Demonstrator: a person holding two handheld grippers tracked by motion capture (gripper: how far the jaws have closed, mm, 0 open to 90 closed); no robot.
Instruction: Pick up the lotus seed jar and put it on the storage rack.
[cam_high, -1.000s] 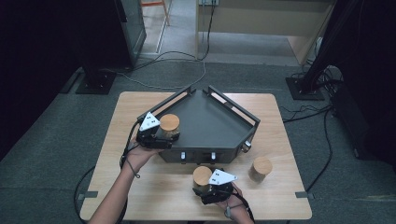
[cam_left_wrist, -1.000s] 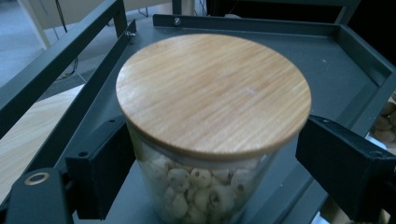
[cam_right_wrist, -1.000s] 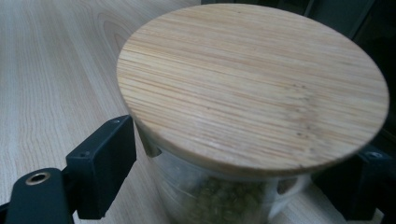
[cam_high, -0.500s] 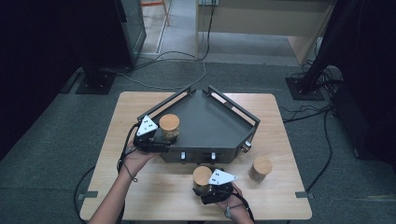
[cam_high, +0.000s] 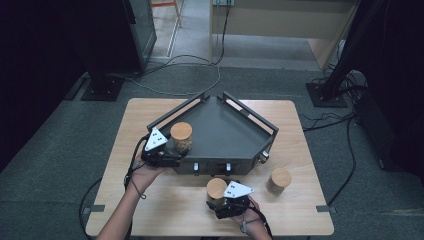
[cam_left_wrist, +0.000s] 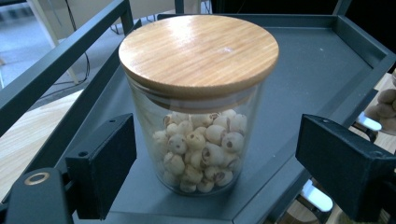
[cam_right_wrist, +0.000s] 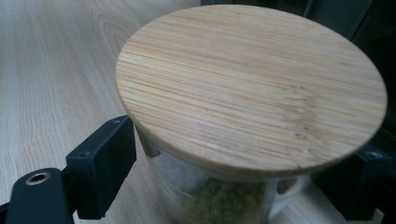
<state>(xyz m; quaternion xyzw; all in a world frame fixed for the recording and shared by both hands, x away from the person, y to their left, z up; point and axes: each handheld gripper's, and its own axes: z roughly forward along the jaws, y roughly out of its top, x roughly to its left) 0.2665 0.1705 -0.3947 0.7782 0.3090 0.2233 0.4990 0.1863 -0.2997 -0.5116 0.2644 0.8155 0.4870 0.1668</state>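
Three clear glass jars with round bamboo lids stood in the scene, along with one dark grey metal tray (cam_high: 235, 131) shaped with angled sides and raised rails, set on one light wooden table (cam_high: 295, 210).

The first jar, the glass jar of pale round seeds (cam_left_wrist: 198, 112), rested on the tray's floor near its left front corner. The left gripper (cam_left_wrist: 224, 177) flanked it with its two black jaws spread wide; clear gaps showed on both sides of the glass, so that tool was released and touched nothing. In the high view the same jar (cam_high: 181, 137) sat just beside the left gripper (cam_high: 161, 150), held by one hand (cam_high: 145, 172).

The second jar, the glass jar of small green beans (cam_right_wrist: 243, 140), stood on the bare tabletop in front of the tray. The right gripper (cam_right_wrist: 233, 186) had a jaw on either side of its body, close to the glass under the lid's overhang, but whether they clamped it could not be told. From above, this jar (cam_high: 216, 190) sat against the right gripper (cam_high: 227, 202).

The third jar (cam_high: 279, 181) stood alone on the table to the right, well apart from both tools.
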